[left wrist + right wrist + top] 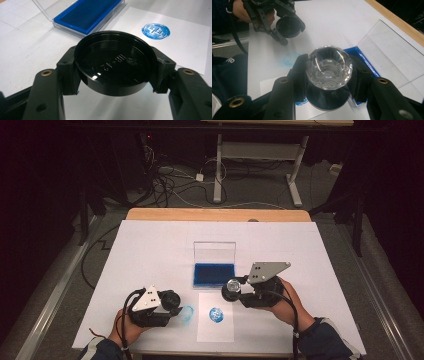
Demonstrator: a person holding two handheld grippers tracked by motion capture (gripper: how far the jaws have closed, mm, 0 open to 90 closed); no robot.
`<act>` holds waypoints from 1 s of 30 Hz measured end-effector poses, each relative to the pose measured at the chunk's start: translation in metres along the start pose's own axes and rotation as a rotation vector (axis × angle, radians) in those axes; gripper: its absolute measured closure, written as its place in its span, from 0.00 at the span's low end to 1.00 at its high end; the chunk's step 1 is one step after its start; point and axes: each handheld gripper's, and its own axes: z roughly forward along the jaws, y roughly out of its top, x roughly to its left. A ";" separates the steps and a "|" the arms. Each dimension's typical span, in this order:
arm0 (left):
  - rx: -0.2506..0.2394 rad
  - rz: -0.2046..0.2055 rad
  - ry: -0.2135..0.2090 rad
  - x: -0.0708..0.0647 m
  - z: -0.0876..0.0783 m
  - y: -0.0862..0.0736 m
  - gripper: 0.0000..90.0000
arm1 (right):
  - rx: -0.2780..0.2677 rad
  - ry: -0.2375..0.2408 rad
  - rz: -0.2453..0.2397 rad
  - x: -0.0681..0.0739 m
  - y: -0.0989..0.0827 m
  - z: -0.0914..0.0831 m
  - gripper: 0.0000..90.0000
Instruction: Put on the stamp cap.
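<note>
Stamp (328, 75) with the crystal knob sits clenched in the right tool (239, 292), just above the paper sheet's (215, 330) near-right corner; its black cap (113, 62), gripped by the left tool (167, 304), waits well leftward, open side up.

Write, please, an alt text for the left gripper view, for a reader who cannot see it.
The left tool holds a round black cap between its jaws, hollow side up. Behind lie an open blue ink pad and a white paper bearing a round blue stamp print.
</note>
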 end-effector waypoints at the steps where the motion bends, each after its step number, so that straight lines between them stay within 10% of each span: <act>1: -0.002 0.002 -0.004 0.000 0.002 0.001 0.40 | -0.002 0.000 0.000 0.000 0.000 0.000 0.63; 30: 0.008 0.081 -0.133 -0.031 0.043 0.040 0.40 | -0.075 0.026 0.011 0.008 0.005 0.002 0.63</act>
